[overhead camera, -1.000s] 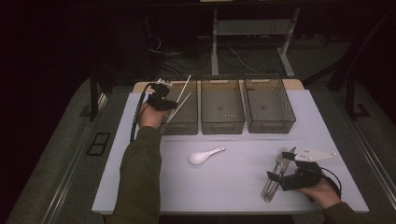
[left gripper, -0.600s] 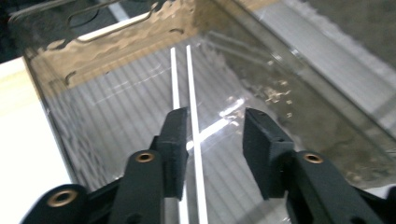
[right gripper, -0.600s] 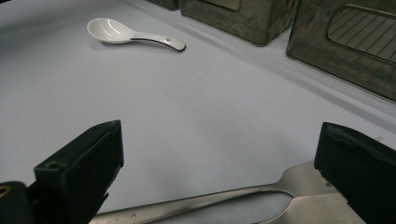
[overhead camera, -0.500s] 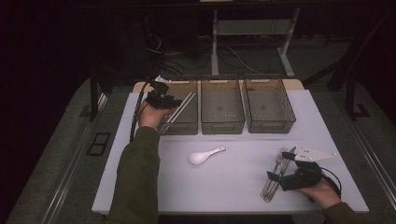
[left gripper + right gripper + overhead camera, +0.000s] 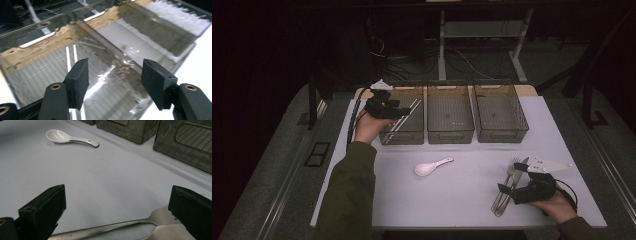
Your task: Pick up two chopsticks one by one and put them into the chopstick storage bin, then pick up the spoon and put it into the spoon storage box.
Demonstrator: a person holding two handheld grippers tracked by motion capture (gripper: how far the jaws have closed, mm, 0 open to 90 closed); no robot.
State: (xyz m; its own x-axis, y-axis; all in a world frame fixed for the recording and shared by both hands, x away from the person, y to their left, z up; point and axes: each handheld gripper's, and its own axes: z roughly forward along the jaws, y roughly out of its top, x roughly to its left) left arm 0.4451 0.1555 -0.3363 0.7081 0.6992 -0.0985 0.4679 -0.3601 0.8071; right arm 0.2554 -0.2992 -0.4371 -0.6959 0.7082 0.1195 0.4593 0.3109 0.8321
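The left gripper (image 5: 404, 111) hangs over the leftmost of 3 bins (image 5: 404, 132), its fingers (image 5: 78, 80) having just been opening, with nothing between them; 2 chopsticks (image 5: 402, 120) lie inside that bin. The right gripper (image 5: 507, 187) rests on the worktop (image 5: 462, 195), fingers wide apart, straddling a fork (image 5: 112, 227). A white spoon (image 5: 432, 166) lies mid-worktop.

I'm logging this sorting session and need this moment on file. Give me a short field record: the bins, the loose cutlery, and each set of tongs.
bins: three clear bins in a row at the table's far edge
left bin contents: chopsticks lying inside
table: white spoon at the middle; fork and knife at the right
left tongs: above the left bin, jaws just opened, nothing between them
right tongs: open, low over the fork's handle, not gripping it
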